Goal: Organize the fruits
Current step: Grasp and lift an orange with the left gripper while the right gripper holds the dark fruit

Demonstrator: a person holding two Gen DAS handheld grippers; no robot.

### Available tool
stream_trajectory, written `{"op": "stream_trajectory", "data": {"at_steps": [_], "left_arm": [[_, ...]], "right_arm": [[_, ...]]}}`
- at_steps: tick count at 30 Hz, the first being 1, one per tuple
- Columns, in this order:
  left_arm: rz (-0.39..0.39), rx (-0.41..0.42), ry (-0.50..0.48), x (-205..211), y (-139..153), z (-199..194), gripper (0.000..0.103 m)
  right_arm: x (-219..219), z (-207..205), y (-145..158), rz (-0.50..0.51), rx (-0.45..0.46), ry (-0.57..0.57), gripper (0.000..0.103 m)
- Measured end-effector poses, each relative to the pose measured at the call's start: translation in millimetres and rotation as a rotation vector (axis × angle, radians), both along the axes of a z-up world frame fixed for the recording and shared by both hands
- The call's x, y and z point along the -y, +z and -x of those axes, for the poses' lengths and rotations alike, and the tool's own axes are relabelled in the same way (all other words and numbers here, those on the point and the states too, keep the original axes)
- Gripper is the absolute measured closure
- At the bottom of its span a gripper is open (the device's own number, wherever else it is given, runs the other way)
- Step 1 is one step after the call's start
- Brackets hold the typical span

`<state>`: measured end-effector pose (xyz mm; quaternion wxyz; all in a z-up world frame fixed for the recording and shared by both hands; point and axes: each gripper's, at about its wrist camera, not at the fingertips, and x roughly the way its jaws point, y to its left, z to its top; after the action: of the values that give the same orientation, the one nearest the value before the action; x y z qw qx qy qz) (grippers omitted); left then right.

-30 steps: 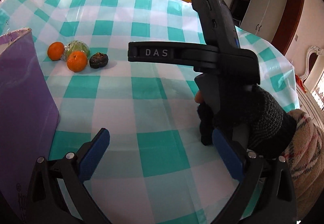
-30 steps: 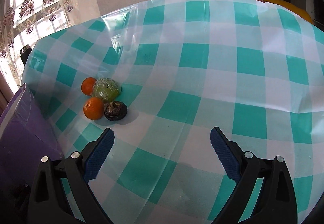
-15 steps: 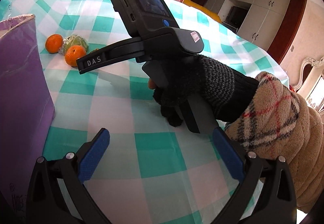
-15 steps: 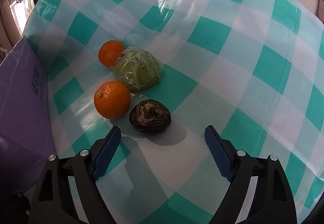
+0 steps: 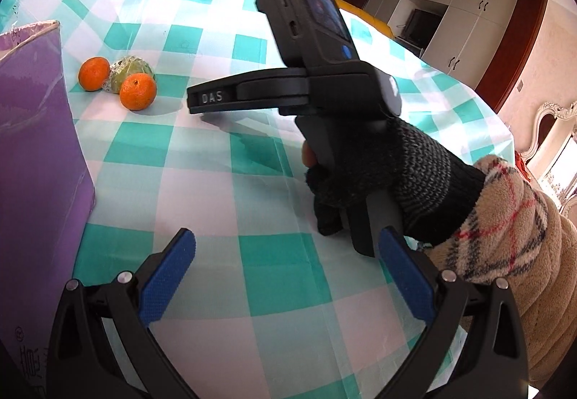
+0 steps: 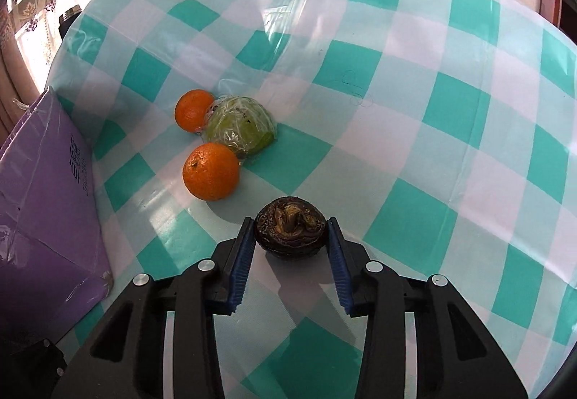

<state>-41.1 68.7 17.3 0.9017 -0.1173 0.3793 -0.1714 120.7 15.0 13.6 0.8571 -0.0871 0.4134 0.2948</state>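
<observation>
My right gripper (image 6: 290, 229) is shut on a dark brown wrinkled fruit (image 6: 290, 226), its blue pads touching both sides; the fruit looks slightly above the checked cloth. Beyond it lie a near orange (image 6: 211, 171), a green fruit wrapped in plastic (image 6: 239, 128) and a far orange (image 6: 194, 109), touching in a cluster. In the left wrist view the two oranges (image 5: 138, 91) (image 5: 94, 73) and the wrapped fruit (image 5: 126, 72) show at far left. My left gripper (image 5: 286, 265) is open and empty, low over the table. The right gripper's body (image 5: 288, 94) and gloved hand cross in front of it.
A tall purple box (image 6: 47, 197) stands at the left, close to the fruits; it also fills the left of the left wrist view (image 5: 32, 161). The table (image 6: 414, 132) has a teal and white checked cloth under clear plastic. A doorway and cabinets lie behind.
My right gripper moved forward to the dark fruit and closed on it. The left gripper stayed open and nearly still.
</observation>
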Motion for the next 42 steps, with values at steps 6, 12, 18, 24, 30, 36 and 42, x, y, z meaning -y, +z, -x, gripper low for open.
{"op": "stream_trajectory", "data": {"at_steps": [6,12,18,24,30,36,42], "left_arm": [[-0.019,-0.058,-0.015,6.3,-5.5,-6.3,0.002],[-0.050,-0.094,0.003,9.4,-8.5,-9.3,0.002],[-0.094,-0.113,0.035,16.6,-8.7,-22.6,0.002],[-0.166,-0.112,0.174,16.6,-0.6,-62.7,0.002],[-0.201,-0.153,0.404,-8.3,5.2,-128.6,0.004],[-0.329,-0.170,0.557,-27.3,1.2,-176.6,0.004],[-0.303,-0.246,0.642,-62.4,-12.1,-195.1,0.008]], "right_arm": [[85.0,4.6,3.5,-0.071,-0.013,-0.263,0.063],[155.2,4.6,5.9,-0.233,-0.012,-0.431,0.063],[182.7,5.9,3.5,-0.367,-0.023,-0.515,0.063],[178.0,4.7,4.7,-0.363,-0.033,-0.500,0.063],[179.0,3.7,3.3,-0.366,-0.046,-0.494,0.063],[179.0,1.9,1.4,-0.373,-0.060,-0.489,0.063],[178.1,1.4,1.2,-0.375,-0.064,-0.481,0.063]]}}
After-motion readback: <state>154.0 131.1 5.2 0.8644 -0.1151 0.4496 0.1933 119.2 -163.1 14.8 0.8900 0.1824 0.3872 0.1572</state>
